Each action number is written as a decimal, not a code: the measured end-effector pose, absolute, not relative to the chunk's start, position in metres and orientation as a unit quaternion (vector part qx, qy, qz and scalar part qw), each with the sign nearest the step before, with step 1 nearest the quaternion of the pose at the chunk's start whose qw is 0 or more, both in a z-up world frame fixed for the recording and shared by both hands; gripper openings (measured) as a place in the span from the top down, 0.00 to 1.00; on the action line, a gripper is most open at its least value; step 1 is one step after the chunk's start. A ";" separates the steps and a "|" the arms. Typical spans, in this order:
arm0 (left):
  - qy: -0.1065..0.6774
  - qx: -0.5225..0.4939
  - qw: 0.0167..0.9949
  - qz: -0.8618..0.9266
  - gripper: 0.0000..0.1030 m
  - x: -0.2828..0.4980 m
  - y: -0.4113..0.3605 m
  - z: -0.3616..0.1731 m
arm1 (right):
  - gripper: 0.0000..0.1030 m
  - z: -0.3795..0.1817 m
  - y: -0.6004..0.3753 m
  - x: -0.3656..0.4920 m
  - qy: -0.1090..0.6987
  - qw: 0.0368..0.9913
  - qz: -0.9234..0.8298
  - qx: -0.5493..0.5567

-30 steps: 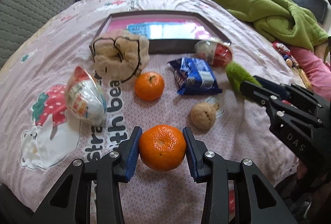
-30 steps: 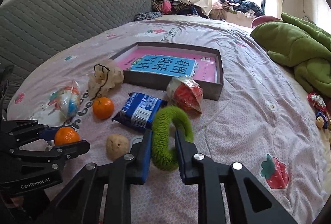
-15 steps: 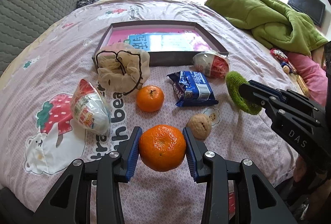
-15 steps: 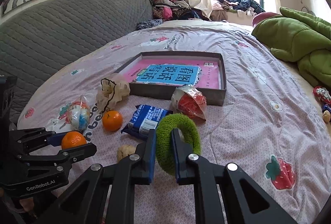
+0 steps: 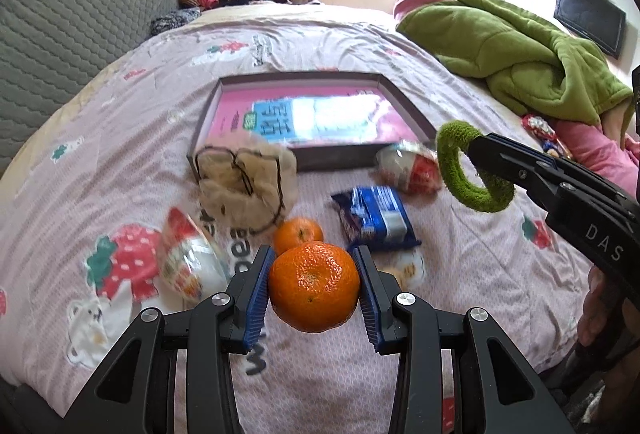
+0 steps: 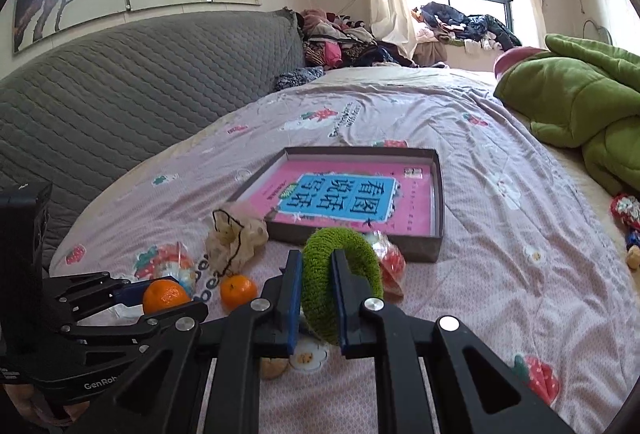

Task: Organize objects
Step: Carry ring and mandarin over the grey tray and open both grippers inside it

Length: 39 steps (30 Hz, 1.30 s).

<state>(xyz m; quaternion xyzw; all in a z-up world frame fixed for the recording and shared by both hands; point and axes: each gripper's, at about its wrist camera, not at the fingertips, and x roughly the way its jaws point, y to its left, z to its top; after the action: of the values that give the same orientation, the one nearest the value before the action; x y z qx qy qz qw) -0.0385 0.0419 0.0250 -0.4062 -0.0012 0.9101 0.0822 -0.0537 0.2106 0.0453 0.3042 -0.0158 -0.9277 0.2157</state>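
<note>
The left gripper (image 5: 314, 288) clamps 1 orange (image 5: 314, 286) above the bedspread (image 5: 460, 274), its stem dimple facing the camera. The right gripper (image 6: 316, 298) pinches a green fuzzy ring (image 6: 340, 274), held upright on edge, near the open box (image 6: 438, 193).

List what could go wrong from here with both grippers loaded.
1. The left gripper pinches the round orange only at its sides; it may roll out.
2. The right gripper holds the soft green ring by one edge; it may slip short of the box.
</note>
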 end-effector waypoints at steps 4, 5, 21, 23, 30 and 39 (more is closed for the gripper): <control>-0.002 -0.400 0.081 0.913 0.60 -0.052 0.040 0.036 | 0.86 0.059 0.206 -0.070 -0.002 0.216 -0.932 0.292; -0.002 -0.400 0.081 0.913 0.60 -0.056 0.040 0.038 | 0.86 0.062 0.206 -0.075 0.001 0.215 -0.933 0.290; -0.022 -0.393 0.040 0.919 0.60 -0.169 0.004 0.059 | 0.86 0.060 0.190 -0.151 0.061 0.190 -0.935 0.293; -0.027 -0.405 0.042 0.913 0.60 -0.185 0.003 0.054 | 0.86 0.054 0.189 -0.164 0.071 0.183 -0.935 0.296; -0.003 -0.443 0.022 0.896 0.60 -0.231 0.012 0.031 | 0.86 0.026 0.182 -0.201 0.120 0.153 -0.929 0.317; 0.014 -0.503 0.027 0.863 0.60 -0.268 0.021 -0.011 | 0.86 -0.011 0.172 -0.230 0.140 0.147 -0.909 0.364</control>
<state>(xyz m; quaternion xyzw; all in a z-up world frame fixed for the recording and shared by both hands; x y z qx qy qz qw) -0.2678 0.0207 -0.0114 -0.5035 0.0145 0.8635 0.0266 -0.2305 0.1717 -0.0110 0.3643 0.1401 -0.9089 0.1470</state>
